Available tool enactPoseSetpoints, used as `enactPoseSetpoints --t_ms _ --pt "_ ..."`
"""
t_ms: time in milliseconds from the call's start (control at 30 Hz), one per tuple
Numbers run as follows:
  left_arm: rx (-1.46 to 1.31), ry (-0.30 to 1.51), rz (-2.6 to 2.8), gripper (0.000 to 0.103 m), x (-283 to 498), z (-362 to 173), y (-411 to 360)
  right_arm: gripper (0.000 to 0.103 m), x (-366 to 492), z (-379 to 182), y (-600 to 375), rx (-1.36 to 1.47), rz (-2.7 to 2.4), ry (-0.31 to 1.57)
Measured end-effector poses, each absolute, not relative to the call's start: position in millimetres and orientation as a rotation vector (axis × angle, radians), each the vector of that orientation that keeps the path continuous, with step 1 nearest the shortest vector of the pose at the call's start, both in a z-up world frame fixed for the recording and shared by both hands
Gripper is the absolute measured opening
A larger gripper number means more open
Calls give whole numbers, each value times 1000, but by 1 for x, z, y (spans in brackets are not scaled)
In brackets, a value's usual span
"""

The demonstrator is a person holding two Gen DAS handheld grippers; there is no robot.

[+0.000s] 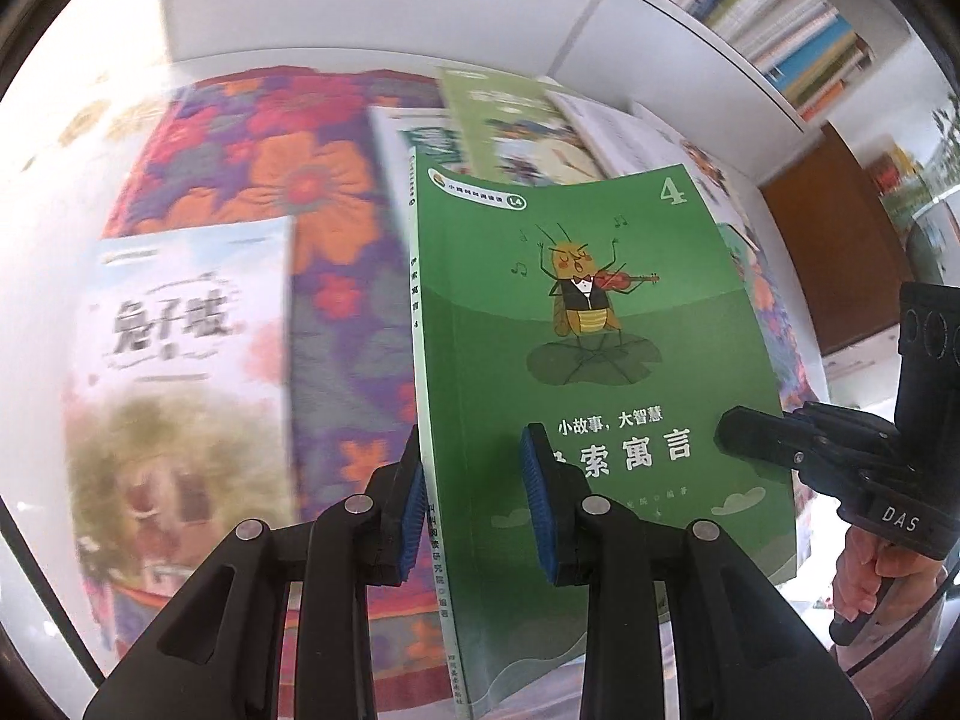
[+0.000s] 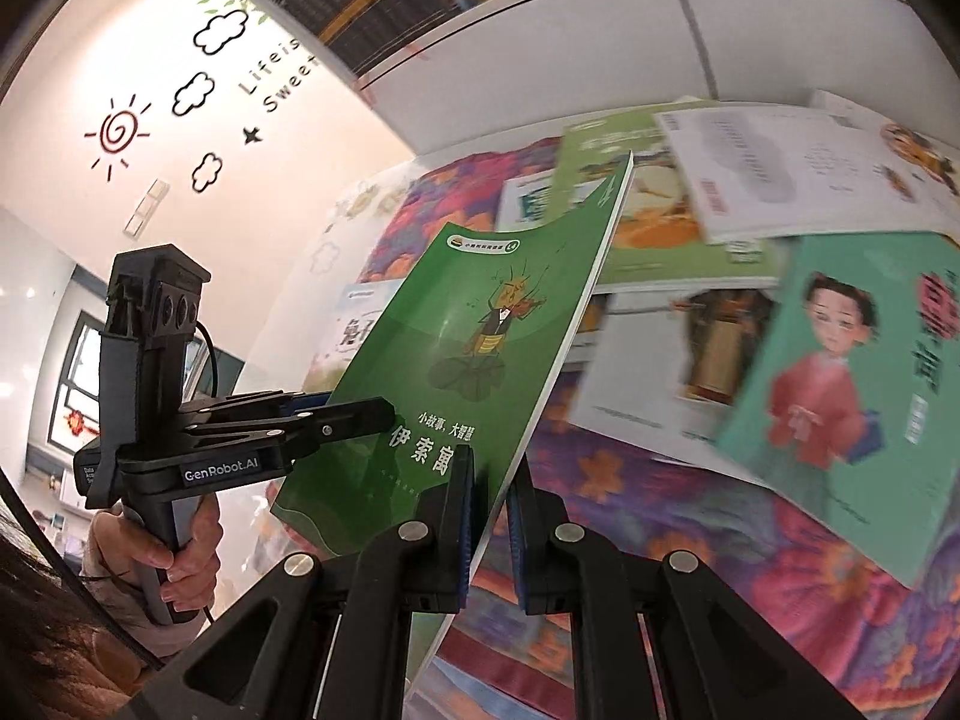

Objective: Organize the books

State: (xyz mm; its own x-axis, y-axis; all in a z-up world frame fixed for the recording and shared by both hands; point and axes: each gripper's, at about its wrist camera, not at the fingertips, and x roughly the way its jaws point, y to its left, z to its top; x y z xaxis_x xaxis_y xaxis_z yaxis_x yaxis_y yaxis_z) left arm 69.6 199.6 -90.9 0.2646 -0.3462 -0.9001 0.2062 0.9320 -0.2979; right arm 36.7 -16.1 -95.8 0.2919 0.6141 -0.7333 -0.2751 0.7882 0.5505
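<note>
A green book point(image 1: 588, 360) with a violin-playing cricket on its cover is held up above the floral tablecloth point(image 1: 312, 180). My left gripper point(image 1: 474, 504) straddles its spine edge, one blue pad behind the spine and one on the cover, with a visible gap. My right gripper point(image 2: 489, 516) straddles the book's point(image 2: 474, 348) opposite edge, jaws close together around the thin cover. The right gripper also shows at the book's right edge in the left wrist view point(image 1: 750, 444). The left gripper shows at the book's left in the right wrist view point(image 2: 336, 414).
Several picture books lie on the cloth: a pale one point(image 1: 180, 360) at left, green and white ones point(image 2: 690, 180) at the back, a teal one with a girl in red point(image 2: 840, 396) at right. White bookshelves point(image 2: 540, 30) full of books stand behind.
</note>
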Motion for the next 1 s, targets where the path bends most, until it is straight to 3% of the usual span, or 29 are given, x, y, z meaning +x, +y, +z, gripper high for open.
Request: enactPoseSetpoints --t_ms 1000 --pt "-271 1163 -136 28 69 -123 384 11 92 -122 185 163 797 1184"
